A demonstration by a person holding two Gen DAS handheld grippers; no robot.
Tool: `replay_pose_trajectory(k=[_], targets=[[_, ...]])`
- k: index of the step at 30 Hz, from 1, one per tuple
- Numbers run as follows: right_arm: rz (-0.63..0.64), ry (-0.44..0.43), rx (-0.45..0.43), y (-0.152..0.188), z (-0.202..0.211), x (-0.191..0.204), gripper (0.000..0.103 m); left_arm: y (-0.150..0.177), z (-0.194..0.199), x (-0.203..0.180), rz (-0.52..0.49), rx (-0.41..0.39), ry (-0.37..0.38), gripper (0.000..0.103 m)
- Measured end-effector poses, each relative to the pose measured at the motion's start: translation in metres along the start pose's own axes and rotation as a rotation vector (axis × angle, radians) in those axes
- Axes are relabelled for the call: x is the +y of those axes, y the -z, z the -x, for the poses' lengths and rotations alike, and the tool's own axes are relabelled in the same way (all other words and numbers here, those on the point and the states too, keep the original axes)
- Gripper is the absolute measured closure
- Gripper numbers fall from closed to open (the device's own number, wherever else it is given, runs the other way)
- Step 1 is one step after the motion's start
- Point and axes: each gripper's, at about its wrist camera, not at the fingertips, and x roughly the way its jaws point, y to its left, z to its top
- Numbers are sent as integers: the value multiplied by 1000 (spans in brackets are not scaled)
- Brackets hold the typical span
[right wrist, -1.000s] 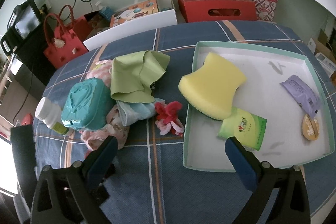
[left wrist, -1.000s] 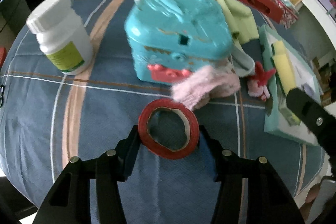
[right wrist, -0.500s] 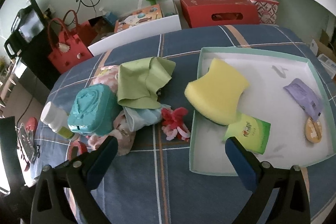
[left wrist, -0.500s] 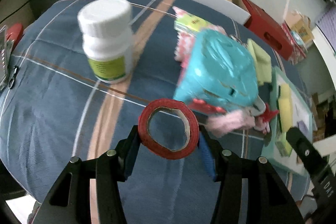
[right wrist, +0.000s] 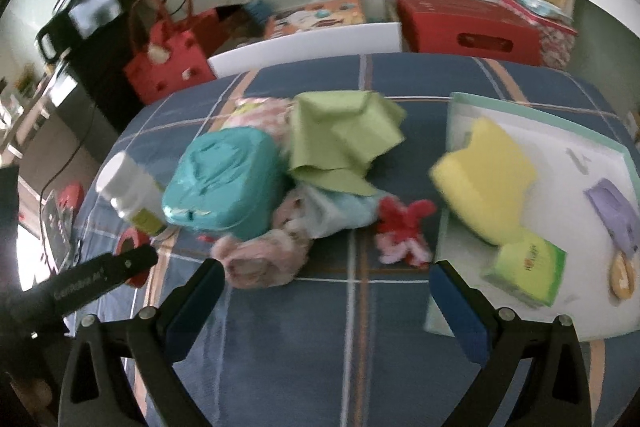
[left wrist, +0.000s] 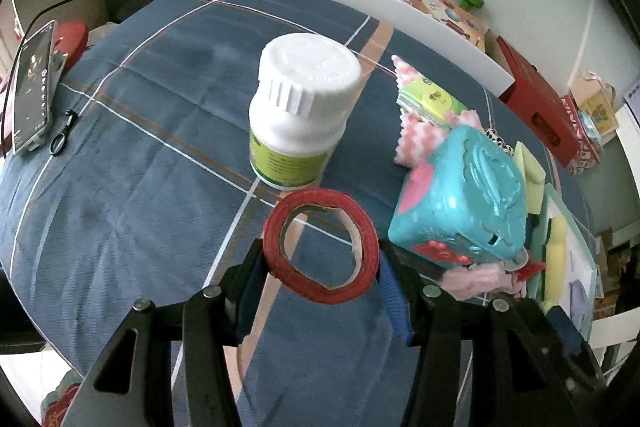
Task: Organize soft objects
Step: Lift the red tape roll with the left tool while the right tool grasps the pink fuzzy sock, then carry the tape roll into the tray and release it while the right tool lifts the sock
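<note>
- between the pads of the left claw (left wrist: 322,273): red tape roll (left wrist: 320,245) clamped at both sides, held over the blue plaid tabletop (left wrist: 140,147); lower rim dented.
- just beyond the roll: white bottle (left wrist: 298,107) standing upright, label partly hidden behind the roll.
- right of it: teal case (left wrist: 468,203) tilted, with a pink fuzzy cloth (left wrist: 476,277) half covered under its near edge.
- right claw (right wrist: 324,301) spread wide, nothing between the pads, over bare tabletop.
- ahead of it, blurred: green cloth (right wrist: 344,135) draped on the pile beside the teal case, red-and-pink soft toy (right wrist: 402,227) lying just left of the tray (right wrist: 440,227).
- inside the tray: yellow sponge (right wrist: 486,171), green packet (right wrist: 528,273), purple pouch (right wrist: 612,211); far right edge cut off.
</note>
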Motion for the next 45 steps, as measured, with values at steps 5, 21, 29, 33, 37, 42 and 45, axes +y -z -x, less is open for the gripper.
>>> replay_pose_trajectory(k=[5, 21, 29, 33, 37, 42, 45], targets=[[74, -19, 27, 5, -14, 22, 0, 0, 1, 2, 4, 0, 2, 48], [126, -17, 48, 2, -41, 40, 19, 0, 3, 1, 2, -5, 10, 48], [149, -33, 52, 4, -40, 43, 58, 0, 3, -1, -6, -3, 18, 48], [166, -29, 47, 6, -39, 46, 72, 0, 3, -1, -7, -3, 20, 48], [167, -25, 44, 7, -37, 45, 82, 0, 3, -1, -7, -3, 20, 48], [169, -24, 33, 9, -31, 44, 85, 0, 3, -1, -6, -4, 19, 48], [170, -26, 27, 9, -28, 44, 89, 1, 4, -2, -7, -5, 20, 48]])
